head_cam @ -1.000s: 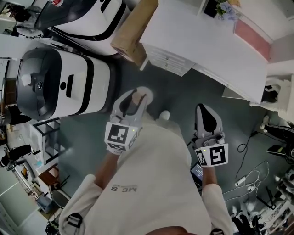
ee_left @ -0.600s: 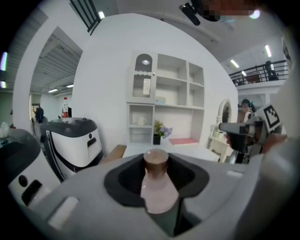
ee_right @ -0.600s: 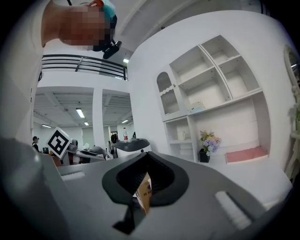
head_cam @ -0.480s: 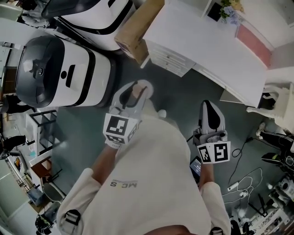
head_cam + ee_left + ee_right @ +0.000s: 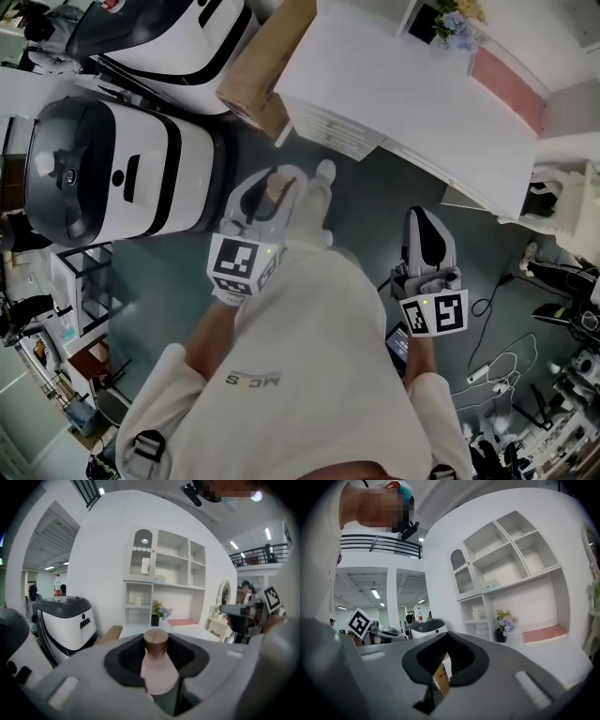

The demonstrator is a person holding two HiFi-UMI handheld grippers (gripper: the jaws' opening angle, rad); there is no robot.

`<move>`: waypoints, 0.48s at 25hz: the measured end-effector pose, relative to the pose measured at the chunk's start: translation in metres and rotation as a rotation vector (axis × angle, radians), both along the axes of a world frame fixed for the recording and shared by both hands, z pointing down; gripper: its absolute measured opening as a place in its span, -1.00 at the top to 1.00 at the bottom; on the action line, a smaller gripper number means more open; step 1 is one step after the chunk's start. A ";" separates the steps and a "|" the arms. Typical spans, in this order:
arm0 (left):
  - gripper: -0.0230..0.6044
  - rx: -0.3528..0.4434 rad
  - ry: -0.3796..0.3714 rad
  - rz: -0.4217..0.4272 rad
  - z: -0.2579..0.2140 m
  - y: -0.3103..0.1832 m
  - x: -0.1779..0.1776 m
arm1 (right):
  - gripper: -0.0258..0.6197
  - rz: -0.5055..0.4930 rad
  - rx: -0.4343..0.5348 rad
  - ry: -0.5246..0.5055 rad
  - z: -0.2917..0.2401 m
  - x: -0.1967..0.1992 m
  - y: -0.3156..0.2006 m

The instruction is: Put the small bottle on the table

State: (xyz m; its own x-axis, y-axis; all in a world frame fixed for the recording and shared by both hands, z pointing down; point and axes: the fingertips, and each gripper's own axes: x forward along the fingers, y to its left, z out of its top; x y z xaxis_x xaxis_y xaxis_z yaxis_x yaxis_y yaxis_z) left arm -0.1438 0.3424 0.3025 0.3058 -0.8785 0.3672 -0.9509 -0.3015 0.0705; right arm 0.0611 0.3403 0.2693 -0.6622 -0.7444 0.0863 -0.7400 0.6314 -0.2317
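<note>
Delivery is looking unfinished: the left claw (image 5: 279, 184) is clamping its pads on the small bottle (image 5: 158, 670), a pale pink flask with a brown cap, and is holding it over the grey floor (image 5: 366, 220), apart from the near edge of the white counter (image 5: 403, 94). The pads are gripping the flask's wide body below the neck, and the cap is pointing up, likely so that the base is staying free to meet the counter flat. The right claw (image 5: 424, 223) is hanging beside it with its tips drawn together and nothing in them. The brown sliver showing through its slit in the right gripper view is probably the cardboard box (image 5: 255, 80) leaning at the counter's left corner, though the gap is too narrow to be sure. That idle claw is sitting off to the side, which is leaving the way to the counter open. Bare white surface is lying along the near edge, well apart from the flower pot (image 5: 448, 19) at the far edge, so a set-down there is looking easy.
</note>
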 end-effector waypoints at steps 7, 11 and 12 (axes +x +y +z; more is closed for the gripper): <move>0.48 0.001 0.002 0.107 0.002 -0.086 0.022 | 0.92 0.093 0.002 0.031 -0.002 0.017 -0.069; 0.48 -0.006 0.003 0.177 0.002 -0.142 0.032 | 0.92 0.152 0.004 0.035 -0.008 0.022 -0.114; 0.48 -0.009 0.003 0.192 0.001 -0.156 0.034 | 0.92 0.165 0.005 0.034 -0.010 0.022 -0.126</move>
